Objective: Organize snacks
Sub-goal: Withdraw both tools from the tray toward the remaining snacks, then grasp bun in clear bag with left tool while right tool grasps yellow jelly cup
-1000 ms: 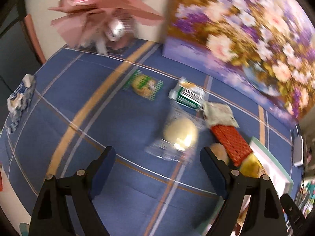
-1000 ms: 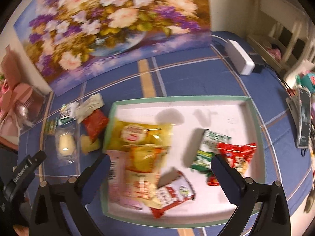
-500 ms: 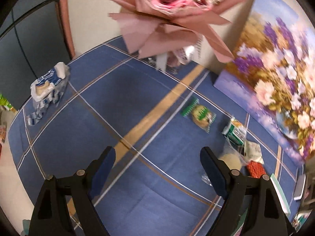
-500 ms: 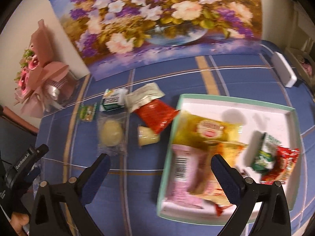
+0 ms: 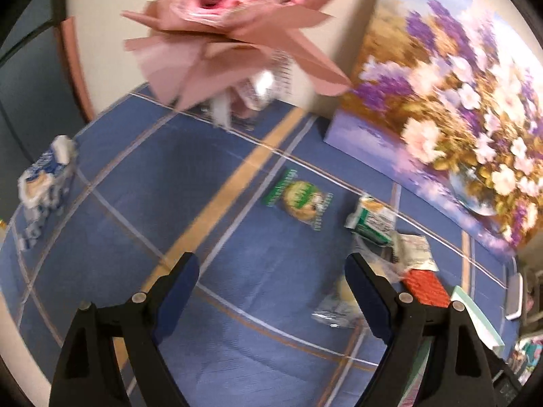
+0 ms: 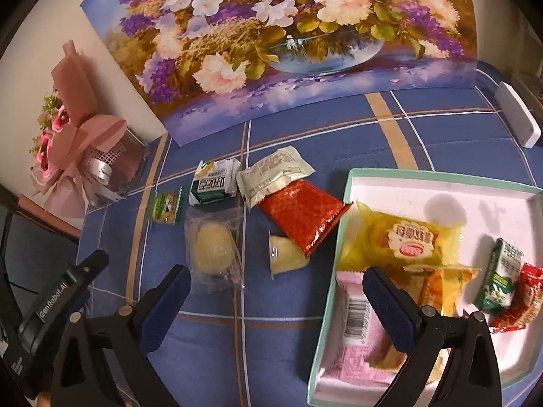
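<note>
Loose snacks lay on the blue cloth [image 6: 292, 346], all ahead of the right gripper's [image 6: 276, 291] jaws: a clear-wrapped bun [image 6: 213, 249] just beyond the left jaw tip, a jelly cup [image 6: 286, 256] between and ahead of the jaws, a red packet [image 6: 302, 213] touching the cup's far side, then a pale sachet [image 6: 271, 176], a green-and-white pack [image 6: 213, 185] and a small green packet [image 6: 166, 205] farther out. The tray [image 6: 441, 178] sat to the right, its near corner behind the right jaw; it held a yellow pack [image 6: 407, 240], a pink pack [image 6: 353, 339], an orange pack [image 6: 444, 285], a green carton [image 6: 502, 278] and a red wrapper [image 6: 522, 295]. Both right jaws stood wide apart and empty.

The left gripper [image 5: 271, 285] likewise stood spread and empty. In its blurred view the small green packet [image 5: 300, 198] lay well ahead between the jaws, the green-and-white pack [image 5: 371, 218] ahead of the right jaw, and the bun [image 5: 341, 296] partly hidden behind that jaw; a tissue pack [image 5: 44, 183] lay far left.

Judged step: between placements, choosing the next loose snack. The next move probably calls for lowering the right gripper over the bun or jelly cup, closing gently on the soft wrapper, and carrying it right into the tray. A bouquet [image 6: 74, 156] and a flower painting [image 6: 288, 34] stood beyond.
</note>
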`<action>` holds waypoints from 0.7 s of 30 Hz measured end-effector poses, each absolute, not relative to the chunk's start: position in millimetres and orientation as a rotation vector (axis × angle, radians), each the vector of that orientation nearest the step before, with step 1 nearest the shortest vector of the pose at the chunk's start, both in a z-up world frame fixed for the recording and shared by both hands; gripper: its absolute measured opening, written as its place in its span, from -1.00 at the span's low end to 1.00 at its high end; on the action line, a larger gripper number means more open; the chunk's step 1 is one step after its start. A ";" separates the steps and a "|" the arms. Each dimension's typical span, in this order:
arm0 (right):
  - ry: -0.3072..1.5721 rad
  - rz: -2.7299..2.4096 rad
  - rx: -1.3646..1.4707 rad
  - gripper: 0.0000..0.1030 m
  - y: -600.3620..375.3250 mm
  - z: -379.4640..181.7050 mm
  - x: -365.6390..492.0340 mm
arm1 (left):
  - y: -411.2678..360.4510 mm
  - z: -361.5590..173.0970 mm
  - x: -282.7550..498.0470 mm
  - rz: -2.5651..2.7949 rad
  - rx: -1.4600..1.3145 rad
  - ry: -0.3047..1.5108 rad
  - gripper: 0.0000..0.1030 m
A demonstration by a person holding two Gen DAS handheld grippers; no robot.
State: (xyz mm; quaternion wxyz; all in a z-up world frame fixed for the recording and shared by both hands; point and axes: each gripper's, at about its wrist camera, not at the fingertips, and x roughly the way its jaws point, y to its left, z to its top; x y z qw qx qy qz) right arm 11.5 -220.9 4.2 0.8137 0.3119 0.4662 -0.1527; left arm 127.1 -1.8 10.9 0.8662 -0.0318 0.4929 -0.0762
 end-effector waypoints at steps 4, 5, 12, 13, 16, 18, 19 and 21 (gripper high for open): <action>0.997 -0.329 0.653 0.79 -222.1 -2.3 21.1 | -14.6 2.2 134.6 -0.214 -0.067 1.066 0.71; 1.002 -0.325 0.652 0.77 -222.6 -4.6 22.7 | -16.9 -0.6 136.5 -0.218 -0.063 1.074 0.71; 1.042 -0.298 0.677 0.31 -224.4 -26.2 39.7 | -30.5 -21.4 149.0 -0.261 -0.065 1.125 0.71; 1.053 -0.299 0.682 0.28 -225.0 -30.7 41.7 | -34.7 -24.4 150.0 -0.270 -0.061 1.134 0.71; 1.072 -0.301 0.677 0.15 -226.3 -38.9 45.8 | -47.5 -31.0 151.4 -0.312 -0.065 1.156 0.71; 1.080 -0.294 0.681 0.10 -226.2 -43.0 48.0 | -55.9 -36.5 150.4 -0.347 -0.071 1.174 0.71; 1.085 -0.291 0.681 0.09 -226.0 -45.5 49.4 | -61.6 -40.1 149.2 -0.364 -0.068 1.184 0.71; 1.096 -0.289 0.678 0.09 -225.2 -50.0 52.2 | -70.2 -46.0 147.6 -0.384 -0.053 1.197 0.70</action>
